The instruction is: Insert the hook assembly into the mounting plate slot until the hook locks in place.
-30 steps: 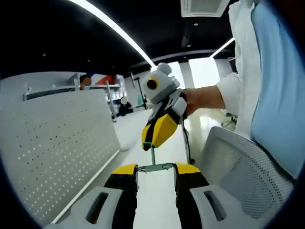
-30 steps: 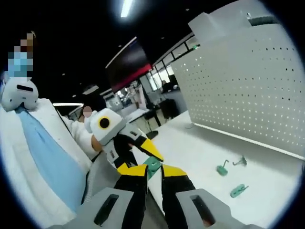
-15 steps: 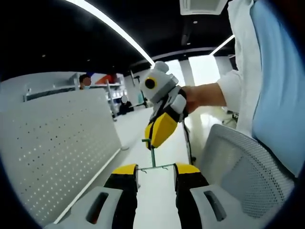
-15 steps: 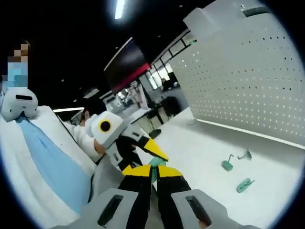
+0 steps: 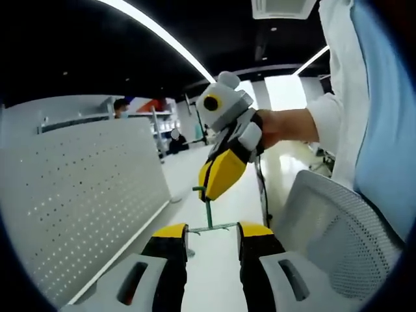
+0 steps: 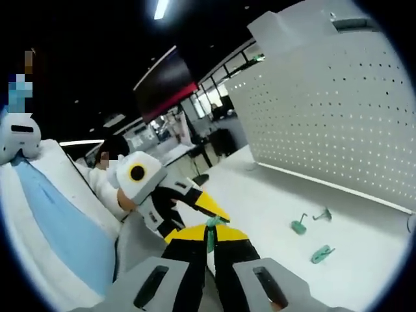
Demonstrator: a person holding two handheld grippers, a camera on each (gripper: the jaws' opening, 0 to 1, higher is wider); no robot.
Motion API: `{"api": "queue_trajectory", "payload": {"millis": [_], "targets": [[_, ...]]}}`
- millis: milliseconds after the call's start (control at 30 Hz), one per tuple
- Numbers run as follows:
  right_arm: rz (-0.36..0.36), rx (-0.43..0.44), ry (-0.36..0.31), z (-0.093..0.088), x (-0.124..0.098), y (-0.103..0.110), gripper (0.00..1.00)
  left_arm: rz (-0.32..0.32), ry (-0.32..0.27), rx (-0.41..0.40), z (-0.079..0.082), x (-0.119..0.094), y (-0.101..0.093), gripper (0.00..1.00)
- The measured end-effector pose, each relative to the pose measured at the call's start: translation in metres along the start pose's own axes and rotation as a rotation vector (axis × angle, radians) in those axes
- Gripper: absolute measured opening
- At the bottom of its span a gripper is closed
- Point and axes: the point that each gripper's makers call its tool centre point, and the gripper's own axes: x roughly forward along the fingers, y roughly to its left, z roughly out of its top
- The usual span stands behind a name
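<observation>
Midair, hook assembly [image 5: 208, 214] upright between left gripper [image 5: 212, 229] and right gripper [image 5: 221, 174].

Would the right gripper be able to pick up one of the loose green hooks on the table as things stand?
Probably not: the right gripper is shut on a green hook piece; the path to the loose green hooks looks free.

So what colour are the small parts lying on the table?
Green parts, clearest in the right gripper view.

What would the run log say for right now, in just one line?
left gripper: shut on thin metal hook wire | right gripper: shut on small green plastic plate | parts meeting mid-air
</observation>
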Motion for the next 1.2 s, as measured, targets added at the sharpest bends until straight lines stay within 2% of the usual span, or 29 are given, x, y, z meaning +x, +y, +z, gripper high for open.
{"api": "queue_trajectory", "payload": {"millis": [267,333,400,533,600,967,1200], "targets": [[-0.018,-0.018,-0.007,0.004,0.002,0.000,0.01,0.010,0.002,-0.034,-0.001,0.001,0.002,0.33],[-0.028,-0.030,-0.005,0.005,0.003,0.000,0.01,0.009,-0.003,-0.068,0.000,0.002,0.002,0.36],[-0.027,-0.033,-0.006,0.005,0.004,0.001,0.01,0.011,0.002,-0.062,0.000,0.002,0.002,0.36],[-0.074,-0.102,0.016,0.006,0.004,-0.003,0.01,0.013,0.003,-0.104,-0.001,0.003,0.005,0.38],[-0.072,-0.100,0.016,0.006,0.005,-0.001,0.01,0.017,0.000,-0.113,0.000,0.003,0.006,0.38],[-0.128,-0.112,0.003,0.013,0.009,-0.007,0.01,0.067,0.014,-0.102,-0.001,0.009,0.017,0.32],[-0.152,-0.135,0.031,0.011,0.009,-0.010,0.01,0.072,0.043,-0.080,-0.004,0.012,0.018,0.32]]}}
